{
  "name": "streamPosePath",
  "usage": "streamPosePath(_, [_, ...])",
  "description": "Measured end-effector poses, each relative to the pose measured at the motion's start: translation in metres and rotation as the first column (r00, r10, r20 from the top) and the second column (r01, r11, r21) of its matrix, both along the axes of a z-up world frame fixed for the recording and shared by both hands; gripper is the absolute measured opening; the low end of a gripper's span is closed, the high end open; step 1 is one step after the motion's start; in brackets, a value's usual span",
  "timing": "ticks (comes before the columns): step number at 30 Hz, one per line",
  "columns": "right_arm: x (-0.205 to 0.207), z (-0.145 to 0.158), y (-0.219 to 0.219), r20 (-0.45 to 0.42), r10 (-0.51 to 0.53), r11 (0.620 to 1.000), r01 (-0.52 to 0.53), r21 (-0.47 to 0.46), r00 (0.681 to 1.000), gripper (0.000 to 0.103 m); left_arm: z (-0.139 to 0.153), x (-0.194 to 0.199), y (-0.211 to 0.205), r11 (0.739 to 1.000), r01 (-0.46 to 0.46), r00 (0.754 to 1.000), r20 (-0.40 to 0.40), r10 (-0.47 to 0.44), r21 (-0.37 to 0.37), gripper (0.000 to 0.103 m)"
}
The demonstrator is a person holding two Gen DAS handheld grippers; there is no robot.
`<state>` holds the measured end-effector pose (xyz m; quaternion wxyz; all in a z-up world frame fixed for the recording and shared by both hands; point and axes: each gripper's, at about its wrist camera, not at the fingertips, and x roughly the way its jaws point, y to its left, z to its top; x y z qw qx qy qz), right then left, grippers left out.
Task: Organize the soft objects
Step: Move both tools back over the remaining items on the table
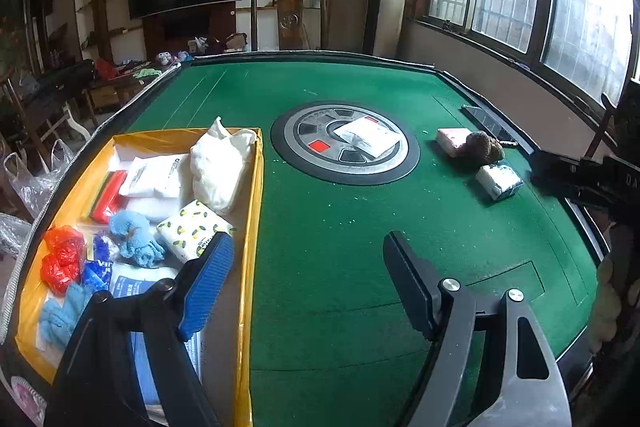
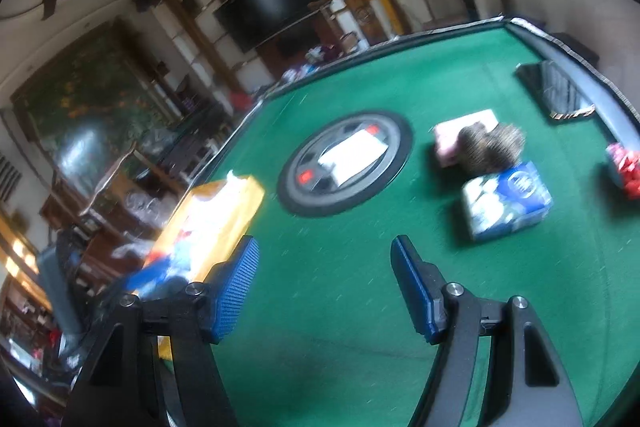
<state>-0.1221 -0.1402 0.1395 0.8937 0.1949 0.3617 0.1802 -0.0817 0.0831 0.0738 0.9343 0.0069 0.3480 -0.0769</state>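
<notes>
A yellow box at the table's left holds several soft items: white cloth bag, lemon-print tissue pack, blue towels, red bags. On the green felt at the right lie a pink pack, a brown fuzzy object and a blue-white tissue pack. A white packet lies on the centre disc. My left gripper is open and empty, left finger over the box edge. My right gripper is open and empty above the felt, short of the blue-white pack; it also shows in the left wrist view.
A dark phone-like slab lies by the right rail. A red crinkled item sits at the far right edge. The round control disc is in the table's middle. Chairs and clutter stand beyond the table's far and left sides.
</notes>
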Motion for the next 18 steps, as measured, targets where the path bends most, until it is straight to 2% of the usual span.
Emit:
streamPosePath(1, [0.003,0.003,-0.003,0.01,-0.016,1.0,0.016,-0.008,1.0,0.065,-0.001,-0.001,-0.006,1.0,0.005,1.0,-0.008,-0.005,0.018,0.077])
streamPosePath(3, [0.011,0.007,-0.009,0.026,-0.047,0.998,0.047,-0.032,0.999,0.074,-0.005,0.0,-0.018,0.999,0.019,0.999,-0.031,-0.018,0.048,0.077])
streamPosePath(11, [0.056,0.01,-0.043,0.022,-0.172,0.985,0.172,-0.021,0.985,0.074,-0.026,0.013,-0.053,0.991,0.057,0.992,-0.119,-0.042,0.123,0.077])
streamPosePath(18, [0.089,0.007,-0.066,-0.009,-0.232,0.973,0.232,-0.012,0.973,0.074,-0.045,0.036,-0.071,0.988,0.064,0.982,-0.186,-0.037,0.142,0.077])
